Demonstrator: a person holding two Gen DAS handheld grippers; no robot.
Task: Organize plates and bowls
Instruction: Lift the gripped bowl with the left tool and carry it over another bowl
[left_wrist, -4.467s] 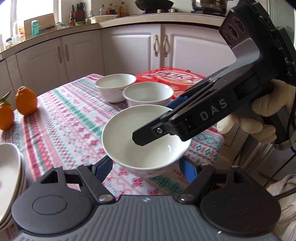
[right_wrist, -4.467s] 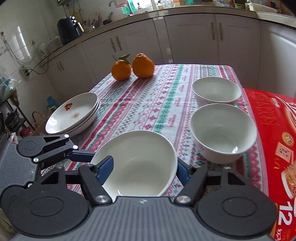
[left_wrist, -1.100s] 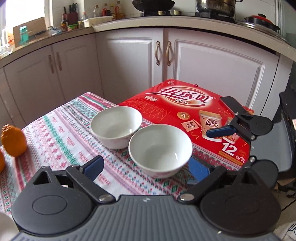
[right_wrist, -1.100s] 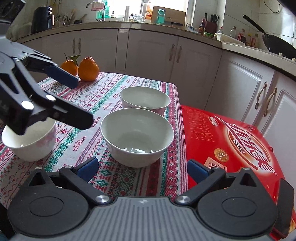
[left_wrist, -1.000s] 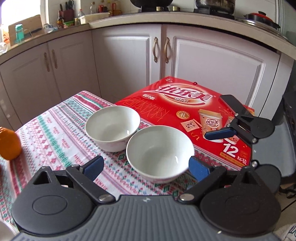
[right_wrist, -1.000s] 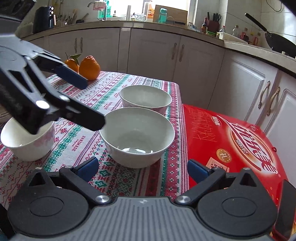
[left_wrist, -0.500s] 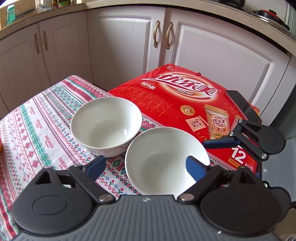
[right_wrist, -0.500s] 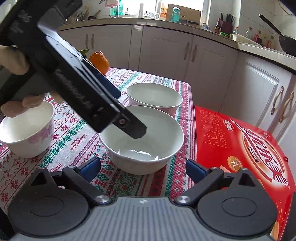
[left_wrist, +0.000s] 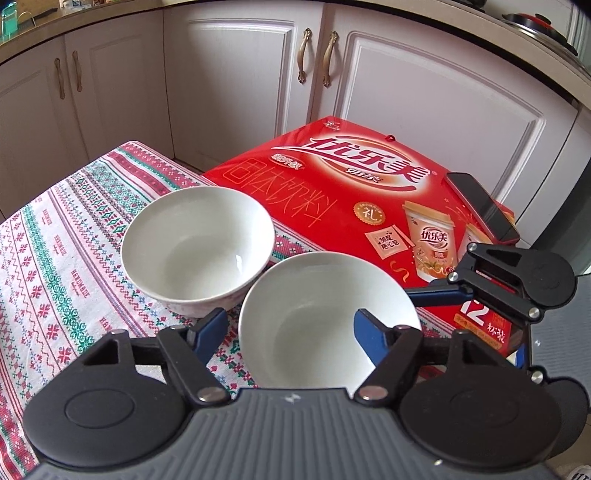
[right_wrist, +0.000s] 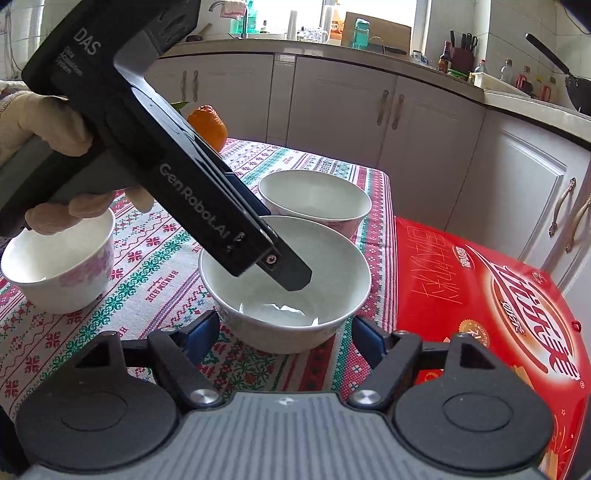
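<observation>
The left gripper (left_wrist: 288, 328) stands wide apart over the near white bowl (left_wrist: 325, 314): one blue finger (left_wrist: 369, 338) dips inside the rim, the other (left_wrist: 210, 326) sits outside it, between this bowl and the second bowl (left_wrist: 197, 254) just ahead. Nothing is clamped. Seen from the right wrist, its black body reads "DAS" and "GenRobot.AI", and its tip hangs within the bowl's hollow.

The right gripper (right_wrist: 284, 332) is also spread, its fingers flanking the same bowl (right_wrist: 284, 280) without touching. A third, flower-patterned bowl (right_wrist: 59, 269) stands well left of its fingers on the patterned tablecloth (right_wrist: 155, 266), an orange (right_wrist: 208, 125) beyond.

Right of the fingers lies a red box (left_wrist: 369, 184) with Chinese lettering and "12", a phone (left_wrist: 480, 206) on its far edge. The table ends just past the far bowl, with cabinets behind.
</observation>
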